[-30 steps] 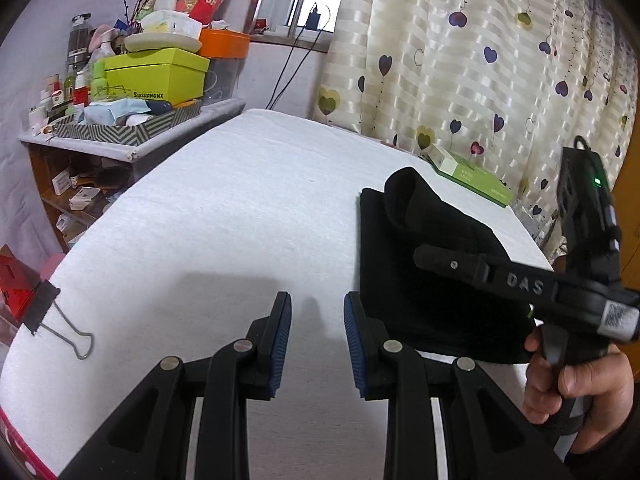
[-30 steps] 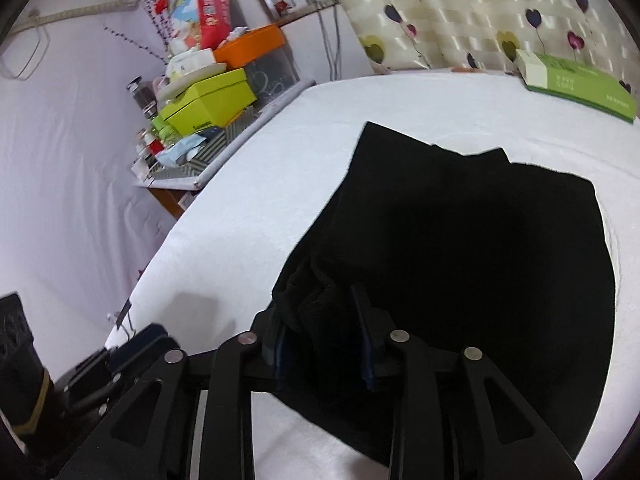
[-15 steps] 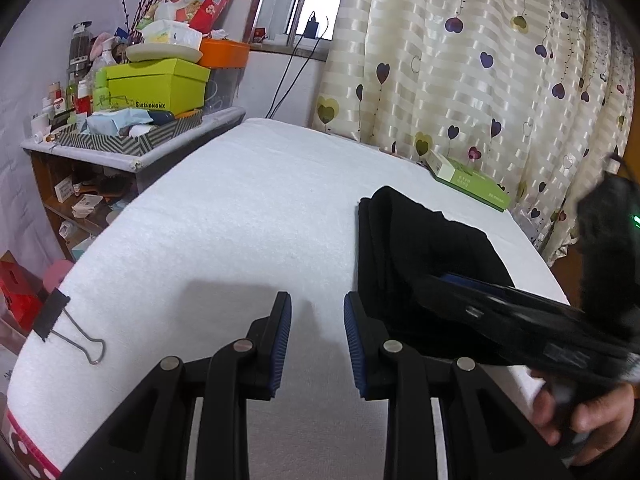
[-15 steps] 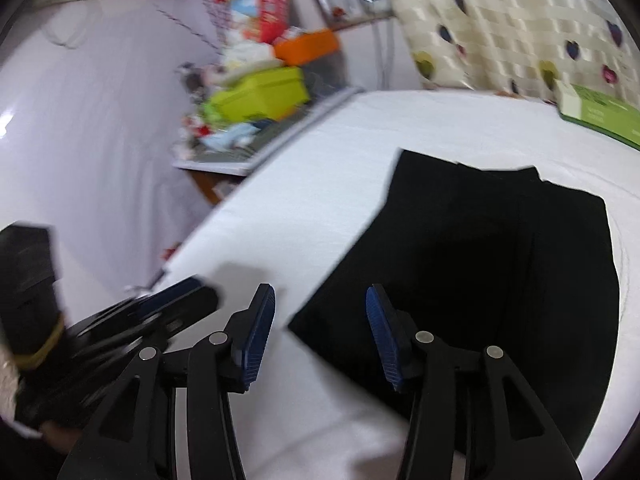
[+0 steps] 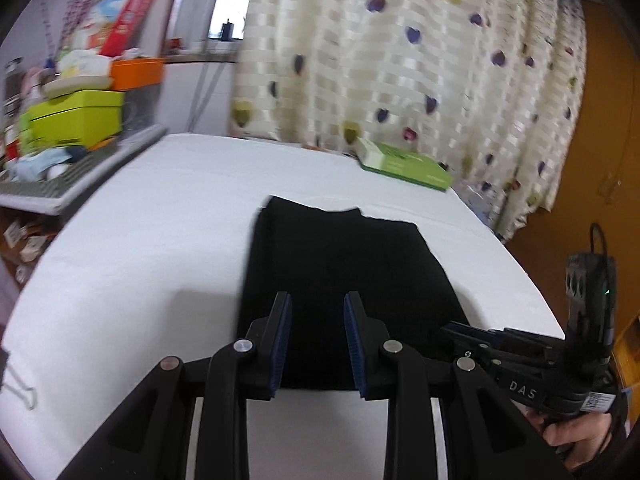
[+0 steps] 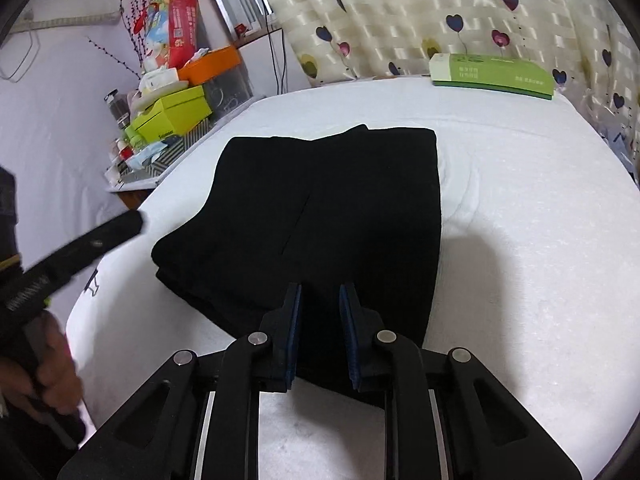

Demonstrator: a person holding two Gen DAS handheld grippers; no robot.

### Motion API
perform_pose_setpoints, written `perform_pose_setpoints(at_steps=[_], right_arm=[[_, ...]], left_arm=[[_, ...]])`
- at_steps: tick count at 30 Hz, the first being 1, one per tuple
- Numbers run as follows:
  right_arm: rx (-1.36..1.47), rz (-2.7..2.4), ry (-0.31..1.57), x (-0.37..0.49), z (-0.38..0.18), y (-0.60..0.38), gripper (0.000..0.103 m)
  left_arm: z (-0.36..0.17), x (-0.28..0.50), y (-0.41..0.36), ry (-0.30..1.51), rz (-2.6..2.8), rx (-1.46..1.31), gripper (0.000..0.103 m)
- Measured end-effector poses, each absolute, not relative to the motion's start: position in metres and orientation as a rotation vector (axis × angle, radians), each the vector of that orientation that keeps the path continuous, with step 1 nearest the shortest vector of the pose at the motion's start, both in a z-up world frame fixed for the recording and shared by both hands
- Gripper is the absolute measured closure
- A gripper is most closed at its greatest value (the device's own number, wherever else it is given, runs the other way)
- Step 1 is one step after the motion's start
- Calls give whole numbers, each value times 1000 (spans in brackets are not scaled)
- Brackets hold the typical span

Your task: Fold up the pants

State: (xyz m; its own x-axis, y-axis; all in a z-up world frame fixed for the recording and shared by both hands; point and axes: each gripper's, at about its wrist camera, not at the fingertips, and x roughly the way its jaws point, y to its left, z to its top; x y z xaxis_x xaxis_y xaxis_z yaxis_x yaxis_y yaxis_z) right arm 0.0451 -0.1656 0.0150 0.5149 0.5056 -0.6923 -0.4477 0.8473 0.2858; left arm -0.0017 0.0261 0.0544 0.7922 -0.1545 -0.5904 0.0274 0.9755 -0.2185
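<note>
- Left wrist view: the left claw [image 5: 316, 340] stands at the lower centre with its blue pads parted and nothing between them, poised over the near edge of the black pants [image 5: 340, 280]
- The pants lie as a flat folded rectangle in the middle of the frame on the white bench [image 5: 140, 248]; a green box [image 5: 404, 164] sits beyond them near the curtain, well apart
- The right claw [image 5: 448, 330] shows at the lower right, held in a hand [image 5: 576, 434]; from here I cannot tell how its jaws stand
- Right wrist view: the right claw [image 6: 320, 332] is at the lower centre, pads apart and empty, above the near edge of the pants [image 6: 320, 208], which look stacked in layers at their left edge
- Judgement: the folding looks nearly or wholly done, both claws free; any next move would be a light pinch to square the layered left edge, or simply withdrawing
</note>
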Motion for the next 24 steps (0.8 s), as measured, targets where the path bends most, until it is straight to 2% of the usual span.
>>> perform_pose_setpoints(at_steps=[5, 7, 10, 15, 20, 24], right_arm=[[109, 584, 789, 50, 27, -175, 83], [67, 535, 834, 61, 18, -173, 83], [82, 555, 867, 68, 13, -179, 84], [109, 536, 802, 89, 29, -186, 84], [90, 495, 793, 131, 35, -183, 84], [81, 512, 816, 168, 31, -176, 84]], left_arm=[[32, 10, 17, 718, -108, -164, 74], [26, 8, 20, 717, -111, -162, 74], [26, 4, 26, 713, -134, -183, 74], [39, 13, 23, 726, -129, -155, 74], [61, 55, 21, 696, -127, -133, 74], [59, 101, 21, 723, -100, -116, 74]])
